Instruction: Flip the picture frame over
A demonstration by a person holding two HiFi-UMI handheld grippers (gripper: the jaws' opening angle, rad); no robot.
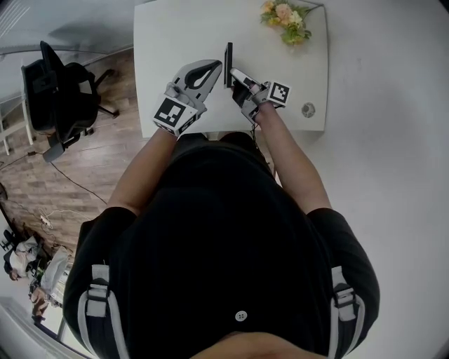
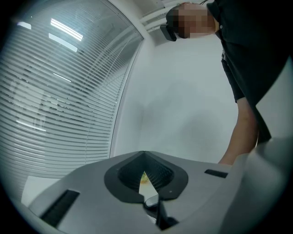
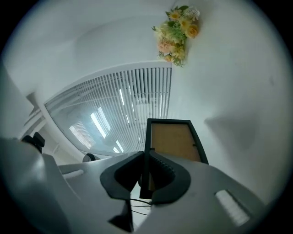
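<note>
The black picture frame point(image 1: 228, 64) stands on its edge on the white table point(image 1: 168, 42), so in the head view it shows as a thin dark strip. My right gripper point(image 1: 233, 74) is shut on its near edge. In the right gripper view the frame point(image 3: 176, 141) runs away from the jaws with its brown backing facing right, and my right gripper point(image 3: 145, 176) has both pads pressed on the black rim. My left gripper point(image 1: 216, 67) hovers just left of the frame with its tips together and nothing held. In its own view my left gripper point(image 2: 144, 170) shows only a thin sliver between the pads.
A bunch of artificial flowers point(image 1: 285, 19) lies at the table's far right corner, also in the right gripper view as flowers point(image 3: 176, 32). A small round object point(image 1: 308, 109) sits near the table's front right edge. An office chair point(image 1: 59, 98) stands on the wooden floor to the left.
</note>
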